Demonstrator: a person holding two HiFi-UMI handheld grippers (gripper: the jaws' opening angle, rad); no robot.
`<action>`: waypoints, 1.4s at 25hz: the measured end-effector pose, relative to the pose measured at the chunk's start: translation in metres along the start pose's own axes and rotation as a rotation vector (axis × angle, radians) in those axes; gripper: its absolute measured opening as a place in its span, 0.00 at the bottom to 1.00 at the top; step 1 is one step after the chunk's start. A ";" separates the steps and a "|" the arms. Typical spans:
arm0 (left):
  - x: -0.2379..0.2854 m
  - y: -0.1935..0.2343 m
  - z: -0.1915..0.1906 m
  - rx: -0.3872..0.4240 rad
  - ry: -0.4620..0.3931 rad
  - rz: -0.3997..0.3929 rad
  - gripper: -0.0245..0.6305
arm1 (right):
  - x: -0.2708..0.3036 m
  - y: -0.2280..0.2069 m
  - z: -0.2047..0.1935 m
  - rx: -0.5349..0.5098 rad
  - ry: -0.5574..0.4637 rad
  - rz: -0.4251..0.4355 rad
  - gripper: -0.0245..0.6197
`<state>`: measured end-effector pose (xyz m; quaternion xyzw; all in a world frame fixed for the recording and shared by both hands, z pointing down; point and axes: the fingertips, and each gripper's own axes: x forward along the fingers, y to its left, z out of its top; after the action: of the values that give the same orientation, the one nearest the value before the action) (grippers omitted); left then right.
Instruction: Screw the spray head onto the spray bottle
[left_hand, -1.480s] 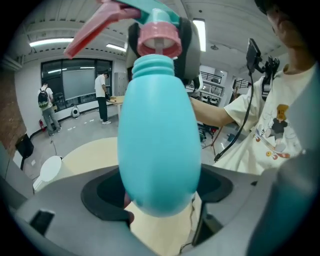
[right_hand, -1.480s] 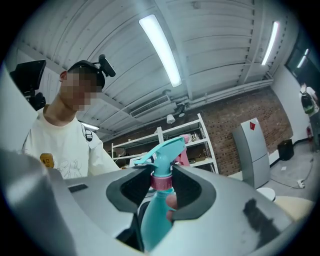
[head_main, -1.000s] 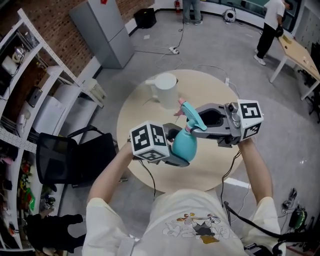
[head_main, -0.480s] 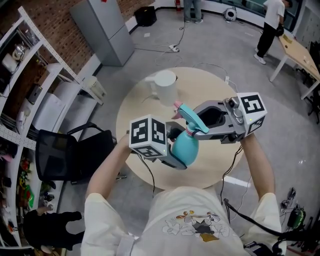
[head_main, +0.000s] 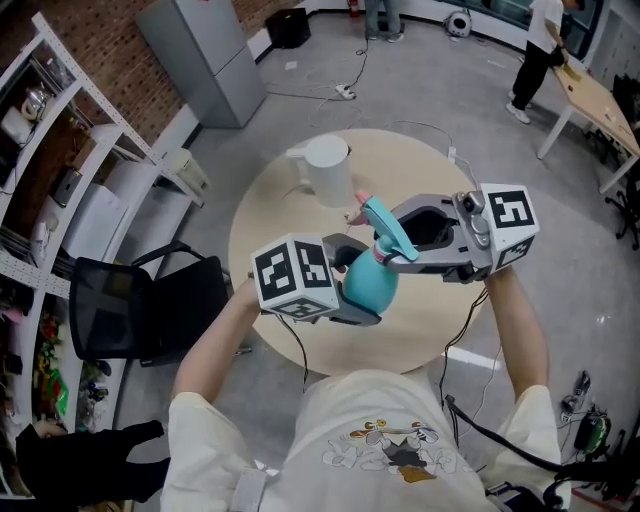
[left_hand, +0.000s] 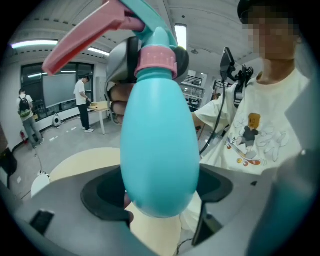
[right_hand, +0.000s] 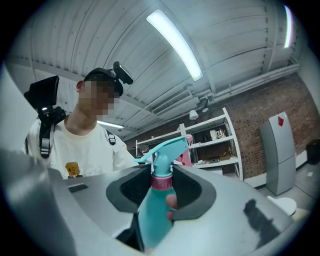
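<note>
A teal spray bottle (head_main: 368, 283) is held in the air above the round table (head_main: 275, 225). My left gripper (head_main: 350, 300) is shut on its rounded body, which fills the left gripper view as the bottle (left_hand: 159, 150) standing between the jaws. The teal spray head (head_main: 385, 228) with its pink trigger (left_hand: 85, 37) sits on the bottle's neck, with a pink collar (right_hand: 161, 181) under it. My right gripper (head_main: 390, 258) reaches in from the right, its jaws closed on that collar. The thread under the collar is hidden.
A white jug (head_main: 328, 175) stands on the far side of the table. A black chair (head_main: 140, 310) and metal shelving (head_main: 50, 160) are at the left, a grey cabinet (head_main: 205, 60) behind. People stand far back by a wooden table (head_main: 600, 100).
Both grippers and the bottle have drifted slightly up in the picture. Both grips are unchanged.
</note>
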<state>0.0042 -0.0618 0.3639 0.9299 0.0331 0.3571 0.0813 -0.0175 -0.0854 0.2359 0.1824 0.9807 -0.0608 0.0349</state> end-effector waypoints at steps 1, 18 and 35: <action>0.000 0.005 0.000 -0.020 -0.003 0.048 0.67 | -0.001 -0.002 0.000 -0.011 0.008 -0.026 0.24; -0.016 0.086 -0.024 -0.257 -0.075 0.897 0.67 | 0.003 -0.044 -0.020 -0.144 0.079 -0.561 0.24; -0.017 0.074 -0.033 -0.132 -0.071 0.748 0.67 | -0.017 -0.025 -0.016 -0.022 0.030 -0.421 0.34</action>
<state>-0.0305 -0.1321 0.3897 0.8824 -0.3344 0.3310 0.0063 -0.0118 -0.1121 0.2563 -0.0261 0.9982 -0.0533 0.0087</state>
